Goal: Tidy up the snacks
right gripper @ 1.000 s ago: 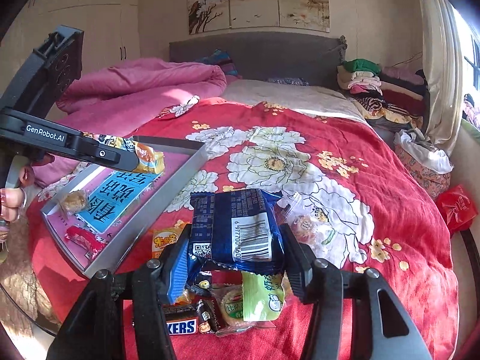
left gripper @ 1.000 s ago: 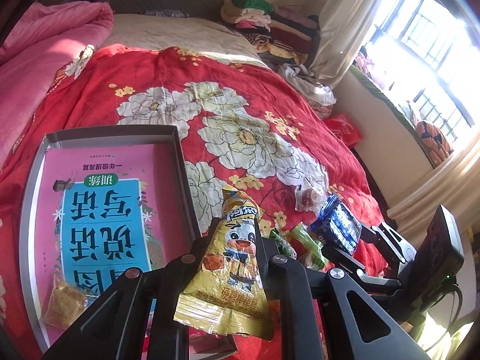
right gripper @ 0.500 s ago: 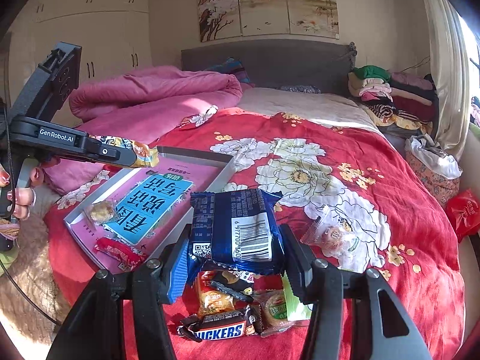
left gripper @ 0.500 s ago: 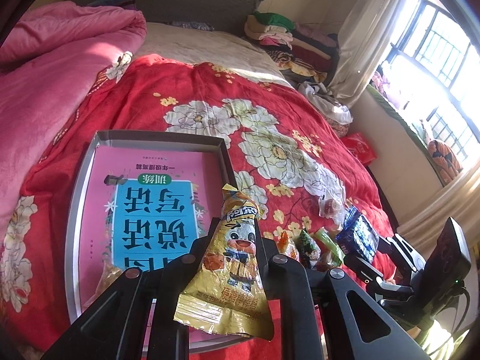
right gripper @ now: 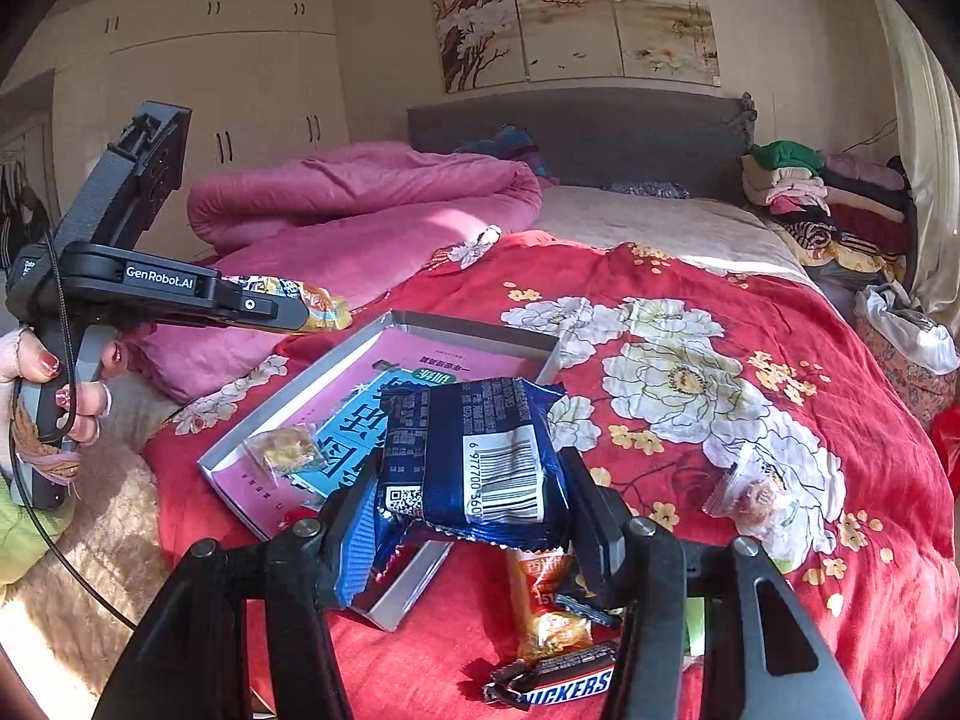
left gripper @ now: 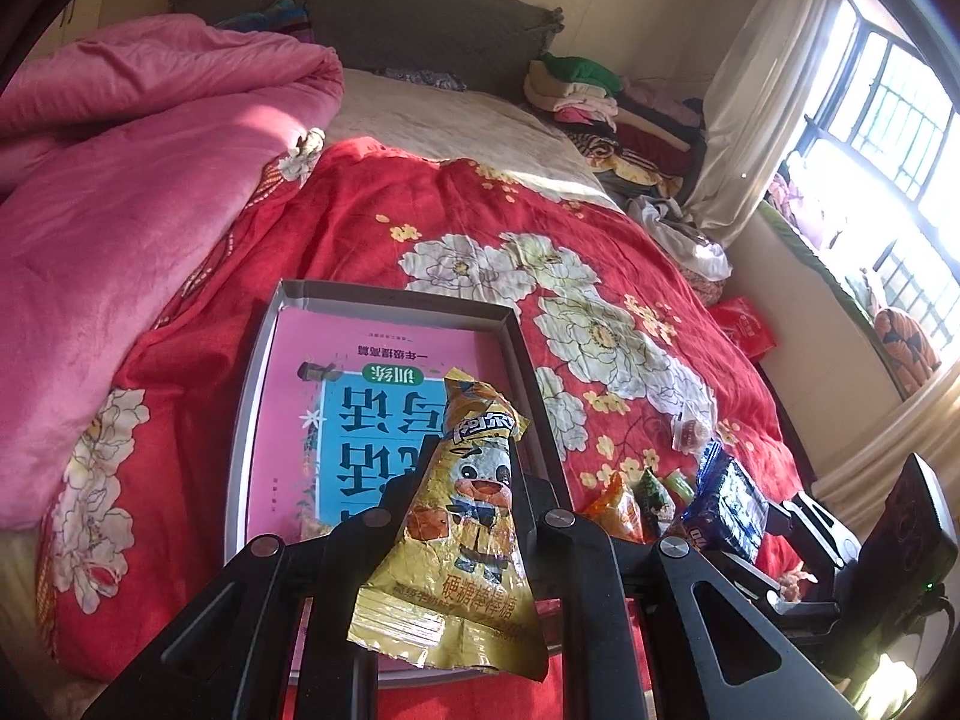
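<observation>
Both claws lifted, tray (left gripper: 384,300) nearer, partly hidden

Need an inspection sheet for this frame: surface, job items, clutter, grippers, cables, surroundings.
Surface: red floral bedspread, rumpled.
Job's things: grey tray on the bedspread with a pink book in it and a clear-wrapped snack on the book; Snickers bar, orange packet and wrapped round sweet loose on the bedspread.
Clutter: pink duvet; folded clothes pile.
Grippers: left gripper shut on a yellow candy bag; right gripper shut on a blue packet.
Cables: black cable hanging by the hand.
Surroundings: wardrobe, wall paintings, curtained window.
</observation>
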Motion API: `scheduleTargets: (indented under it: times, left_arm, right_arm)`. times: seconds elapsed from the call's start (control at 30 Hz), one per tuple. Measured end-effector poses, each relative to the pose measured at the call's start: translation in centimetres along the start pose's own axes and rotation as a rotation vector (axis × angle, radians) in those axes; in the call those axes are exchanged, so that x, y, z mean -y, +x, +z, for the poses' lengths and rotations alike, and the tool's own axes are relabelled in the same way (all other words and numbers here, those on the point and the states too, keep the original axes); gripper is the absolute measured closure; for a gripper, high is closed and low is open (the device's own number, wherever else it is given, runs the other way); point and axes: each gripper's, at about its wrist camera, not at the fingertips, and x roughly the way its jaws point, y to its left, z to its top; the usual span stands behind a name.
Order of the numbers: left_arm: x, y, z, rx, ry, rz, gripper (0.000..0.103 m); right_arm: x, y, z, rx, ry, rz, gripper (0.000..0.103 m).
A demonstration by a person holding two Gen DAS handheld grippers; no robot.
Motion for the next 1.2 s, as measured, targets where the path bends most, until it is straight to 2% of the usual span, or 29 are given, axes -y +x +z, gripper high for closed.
scheduleTargets:
  times: [0.33,0.7,1.2]
  left_arm:
    - [-1.3,-1.3,-0.5,0.012,-0.010,0.028,0.086]
    - [-2.3,-0.3,-1.5,-0.012,-0.026,0.004,0.086]
    - [-2.7,1.8,-3.5,-0.047,0.007,-0.011,0.086]
  right_arm:
    - [-2.4,0.9,0.5,-0.011,-0.039,0.025,0.048]
    - [-4.0,1.8,0.9,-0.031,-0.069,0.031,0.048]
    - [-4.0,3.7,1.0,-0.083,0.010,0.047,0.048]
